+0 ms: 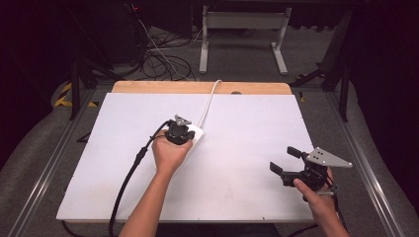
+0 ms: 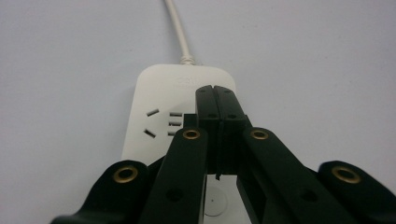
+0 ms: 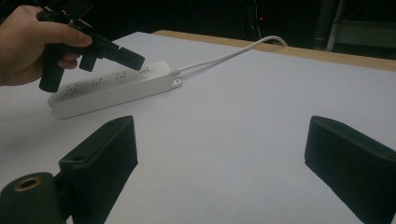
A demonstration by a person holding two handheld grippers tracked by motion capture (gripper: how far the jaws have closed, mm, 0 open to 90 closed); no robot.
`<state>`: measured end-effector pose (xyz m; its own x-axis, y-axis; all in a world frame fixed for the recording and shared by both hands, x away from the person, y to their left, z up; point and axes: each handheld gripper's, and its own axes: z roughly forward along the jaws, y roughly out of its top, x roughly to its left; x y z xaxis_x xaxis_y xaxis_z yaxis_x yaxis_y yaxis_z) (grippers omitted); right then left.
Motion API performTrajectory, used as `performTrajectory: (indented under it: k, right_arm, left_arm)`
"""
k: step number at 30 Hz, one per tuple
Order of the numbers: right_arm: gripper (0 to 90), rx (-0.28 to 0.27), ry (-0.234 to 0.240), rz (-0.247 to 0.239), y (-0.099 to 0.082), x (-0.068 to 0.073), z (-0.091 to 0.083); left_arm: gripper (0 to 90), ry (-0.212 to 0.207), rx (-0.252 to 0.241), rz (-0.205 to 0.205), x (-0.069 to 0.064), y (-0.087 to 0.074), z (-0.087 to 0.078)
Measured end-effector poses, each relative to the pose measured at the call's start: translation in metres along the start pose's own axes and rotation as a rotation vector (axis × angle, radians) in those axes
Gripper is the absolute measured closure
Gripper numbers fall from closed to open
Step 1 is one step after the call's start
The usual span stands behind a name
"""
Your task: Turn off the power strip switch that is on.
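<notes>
A white power strip [image 1: 199,133] lies near the middle of the white board, and its white cable [image 1: 208,104] runs off over the far edge. My left gripper [image 1: 184,132] is held over the strip with its jaws pressed together. In the left gripper view the shut tips [image 2: 215,91] hover above the power strip [image 2: 156,98], beside a socket and short of the cable [image 2: 176,32] end. My right gripper [image 1: 282,159] is at the near right, apart from the strip, jaws wide open and empty. The right gripper view [image 3: 222,137] looks across at the strip [image 3: 116,88] and the left gripper [image 3: 133,57].
The white board [image 1: 247,128] covers a wooden table whose far edge [image 1: 197,87] shows. Beyond it, dark cables [image 1: 163,57] lie on the floor near a white metal frame [image 1: 242,20]. Metal rails [image 1: 363,168] run along both sides of the board.
</notes>
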<state>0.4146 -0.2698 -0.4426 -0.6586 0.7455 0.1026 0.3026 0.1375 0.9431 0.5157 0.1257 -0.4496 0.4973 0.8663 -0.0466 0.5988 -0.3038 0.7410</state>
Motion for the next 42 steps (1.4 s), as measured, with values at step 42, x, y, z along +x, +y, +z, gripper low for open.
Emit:
performTrajectory:
  k: [42]
  right_arm:
    - [10.0, -0.003, 0.002, -0.005, 0.001, 0.001, -0.001]
  left_arm:
    - [90.0, 0.039, 0.075, 0.002, -0.003, 0.004, 0.014]
